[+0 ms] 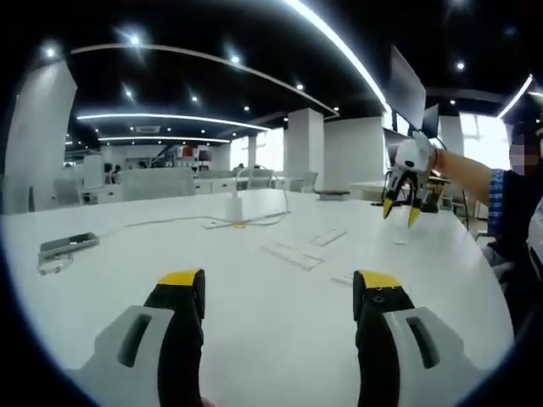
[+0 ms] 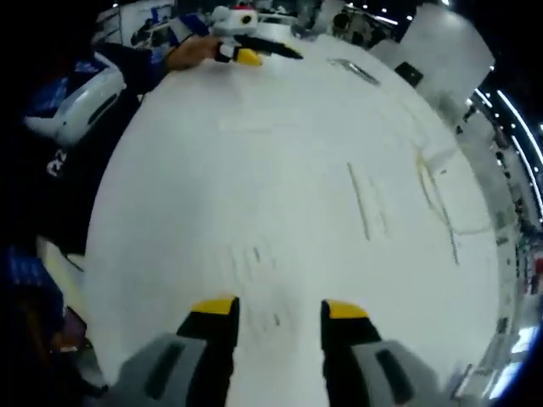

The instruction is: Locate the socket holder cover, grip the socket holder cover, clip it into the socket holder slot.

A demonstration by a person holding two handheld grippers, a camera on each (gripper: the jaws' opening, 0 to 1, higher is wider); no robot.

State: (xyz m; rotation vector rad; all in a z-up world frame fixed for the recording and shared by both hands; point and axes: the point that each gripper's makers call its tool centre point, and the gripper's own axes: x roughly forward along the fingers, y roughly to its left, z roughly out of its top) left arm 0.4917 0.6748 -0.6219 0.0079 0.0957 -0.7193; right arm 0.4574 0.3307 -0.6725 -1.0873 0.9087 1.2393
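White table (image 1: pixel 254 339), flat covers (image 1: pixel 293 254) well beyond left gripper's (image 1: pixel 278 292) parted, empty fingers (right's likewise).

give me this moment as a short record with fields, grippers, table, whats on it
left gripper: open, empty, low over the table
right gripper: open, empty, raised above the table's far right in the left gripper view
table: white, wide
flat white pieces: lying mid-table, too small to tell which is the cover
charger and cable: white, standing further back
phone: flat, at the left edge
cover gripped: not yet
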